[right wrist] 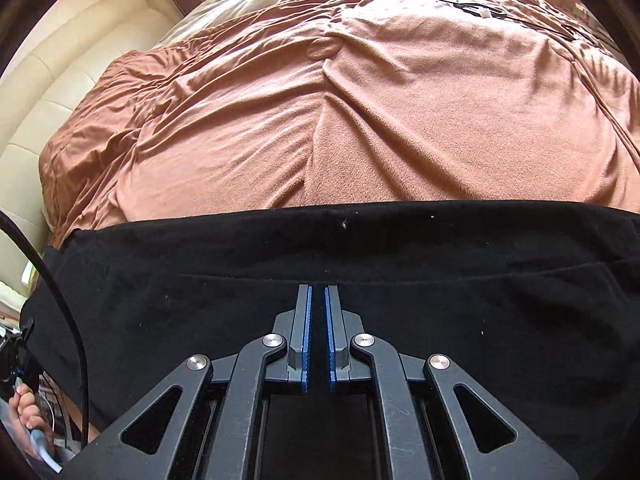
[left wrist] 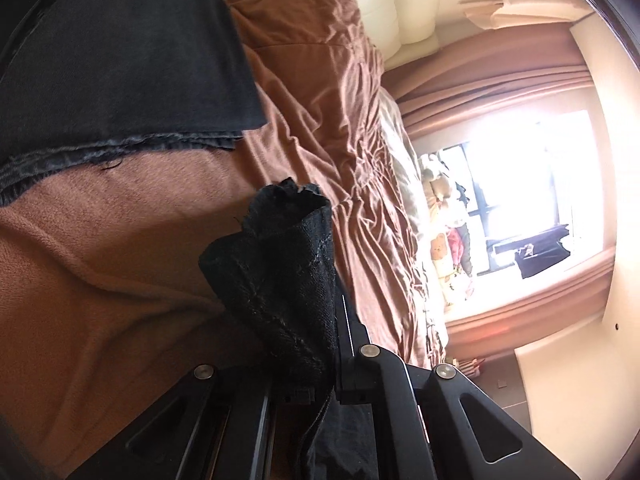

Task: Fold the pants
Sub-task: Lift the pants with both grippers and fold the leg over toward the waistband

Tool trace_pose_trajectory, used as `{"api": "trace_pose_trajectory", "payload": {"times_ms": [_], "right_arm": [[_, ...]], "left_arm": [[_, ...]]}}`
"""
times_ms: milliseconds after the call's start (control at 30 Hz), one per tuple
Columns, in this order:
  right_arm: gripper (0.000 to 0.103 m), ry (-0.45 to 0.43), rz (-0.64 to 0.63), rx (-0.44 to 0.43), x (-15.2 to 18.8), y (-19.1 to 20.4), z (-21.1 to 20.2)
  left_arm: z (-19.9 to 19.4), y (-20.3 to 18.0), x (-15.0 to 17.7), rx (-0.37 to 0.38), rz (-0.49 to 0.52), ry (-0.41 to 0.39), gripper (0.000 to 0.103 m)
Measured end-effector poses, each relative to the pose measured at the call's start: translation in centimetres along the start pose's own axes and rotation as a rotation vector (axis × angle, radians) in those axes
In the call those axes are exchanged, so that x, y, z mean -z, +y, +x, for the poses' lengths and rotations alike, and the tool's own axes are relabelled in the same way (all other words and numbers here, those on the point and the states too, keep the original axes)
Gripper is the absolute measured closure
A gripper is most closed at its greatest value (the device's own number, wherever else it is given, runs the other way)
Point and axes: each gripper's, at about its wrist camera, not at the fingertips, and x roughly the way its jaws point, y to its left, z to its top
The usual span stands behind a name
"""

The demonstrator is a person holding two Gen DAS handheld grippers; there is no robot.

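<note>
The black pants [right wrist: 440,280] lie flat across the brown bedspread [right wrist: 360,120] in the right wrist view. My right gripper [right wrist: 319,292] hovers low over them with its blue pads nearly together; I cannot tell whether cloth is pinched between them. In the left wrist view my left gripper [left wrist: 316,300] is shut on a bunched edge of the pants [left wrist: 280,264], raised off the bed. That bunch hides the left finger. A flat stretch of the pants with a frayed hem [left wrist: 132,64] lies on the bedspread [left wrist: 120,260] beyond.
A cream padded headboard [left wrist: 400,0] stands at the far end of the bed. Brown curtains frame a bright window [left wrist: 520,180] beside it. A black cable [right wrist: 68,320] and a person's hand [right wrist: 24,404] show at the left edge. The bedspread is wrinkled.
</note>
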Motion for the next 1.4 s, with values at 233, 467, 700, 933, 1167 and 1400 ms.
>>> {"api": "trace_pose_trajectory", "payload": {"times_ms": [233, 467, 700, 933, 1167, 1400], "right_arm": [[0.1, -0.032, -0.007, -0.062, 2.9, -1.1, -4.1], [0.1, -0.081, 0.034, -0.1, 6.0, -3.7, -9.1], [0.1, -0.128, 0.091, -0.116, 9.1, -7.5, -13.4], [0.1, -0.178, 0.147, -0.131, 12.0, -10.6, -16.7], [0.1, -0.203, 0.194, -0.14, 14.5, -13.7, -19.0], [0.1, -0.225, 0.23, -0.157, 16.2, -16.4, -21.1]], "left_arm": [[-0.5, -6.8, 0.2, 0.081, 0.089, 0.009, 0.097], [-1.1, -15.6, 1.8, 0.154, 0.227, 0.021, 0.097], [-1.4, -24.4, 4.2, 0.241, 0.339, 0.035, 0.097], [-1.3, -31.2, 7.1, 0.304, 0.428, 0.058, 0.097], [-0.9, -37.0, 10.7, 0.352, 0.508, 0.093, 0.097], [-0.4, -41.1, 13.7, 0.373, 0.567, 0.109, 0.097]]}}
